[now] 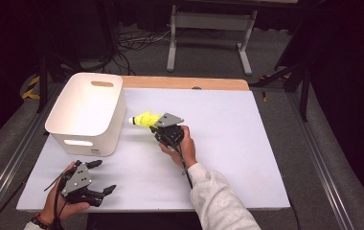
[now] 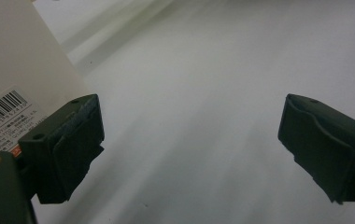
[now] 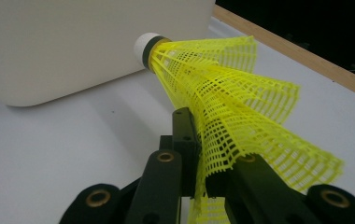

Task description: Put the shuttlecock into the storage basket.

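Two tools at work: my right tool pinches the yellow shuttlecock by its skirt, cork aimed left at the white bin, likely bound inside, while my left tool rests spread on the near worktop.

The counter is a flat white surface with a strip of bare light wood along its far edge. A white bin with rounded corners and slot handles stands directly on it at the far left, its outer side reaching close to the counter's left edge. In the left gripper view a barcode label shows on the bin's wall just above the counter. The counter itself stands on a grey floor, where dark cables lie beyond the wooden edge.
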### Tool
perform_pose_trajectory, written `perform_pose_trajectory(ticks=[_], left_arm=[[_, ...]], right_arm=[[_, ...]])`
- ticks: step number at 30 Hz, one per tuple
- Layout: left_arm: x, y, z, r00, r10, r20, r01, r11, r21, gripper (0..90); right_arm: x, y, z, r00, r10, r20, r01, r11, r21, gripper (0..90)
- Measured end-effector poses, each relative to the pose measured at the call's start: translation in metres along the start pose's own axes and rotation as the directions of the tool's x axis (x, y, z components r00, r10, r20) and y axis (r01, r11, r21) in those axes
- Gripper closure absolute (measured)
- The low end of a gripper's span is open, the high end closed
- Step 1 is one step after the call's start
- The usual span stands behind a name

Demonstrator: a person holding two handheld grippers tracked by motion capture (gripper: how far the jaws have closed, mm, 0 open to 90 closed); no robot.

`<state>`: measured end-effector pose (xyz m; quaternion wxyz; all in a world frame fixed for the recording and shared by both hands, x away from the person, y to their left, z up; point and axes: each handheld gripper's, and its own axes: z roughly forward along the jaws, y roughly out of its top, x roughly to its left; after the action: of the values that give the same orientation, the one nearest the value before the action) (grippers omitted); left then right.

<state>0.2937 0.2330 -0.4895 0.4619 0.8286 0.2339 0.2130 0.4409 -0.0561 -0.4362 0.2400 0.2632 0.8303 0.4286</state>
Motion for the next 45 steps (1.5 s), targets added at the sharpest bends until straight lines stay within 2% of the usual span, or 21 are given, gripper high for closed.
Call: perform_pose_trajectory(ticks=[7,14,19,30,38,45], left_arm=[[-0.001,0.002,0.001,1.0000,-0.001,-0.003,0.001,1.0000,-0.002,8.0],[0.000,0.006,0.004,1.0000,0.008,-0.006,-0.008,1.0000,-0.003,8.0],[0.000,0.012,0.007,0.9996,0.026,-0.013,-0.026,0.9995,-0.015,7.9],[0.003,0.020,0.009,0.9992,0.033,-0.022,-0.034,0.9988,-0.037,7.9],[0.008,0.032,0.020,0.9984,0.052,-0.024,-0.053,0.9975,-0.047,8.4],[0.011,0.047,0.035,0.9983,0.058,-0.008,-0.058,0.9964,-0.061,8.7]], right_arm=[[0.001,-0.009,-0.021,0.9996,-0.004,-0.027,0.004,1.000,-0.024,86.4],[0.003,-0.016,-0.034,0.9990,-0.005,-0.044,0.003,0.999,-0.049,86.4],[0.005,-0.021,-0.042,0.9988,-0.013,-0.048,0.010,0.998,-0.061,86.4],[0.003,-0.028,-0.066,0.9984,-0.023,-0.052,0.018,0.996,-0.091,86.3],[-0.003,-0.031,-0.078,0.9983,-0.026,-0.051,0.021,0.995,-0.098,86.3],[-0.003,-0.032,-0.082,0.9977,-0.039,-0.055,0.034,0.995,-0.097,86.2]])
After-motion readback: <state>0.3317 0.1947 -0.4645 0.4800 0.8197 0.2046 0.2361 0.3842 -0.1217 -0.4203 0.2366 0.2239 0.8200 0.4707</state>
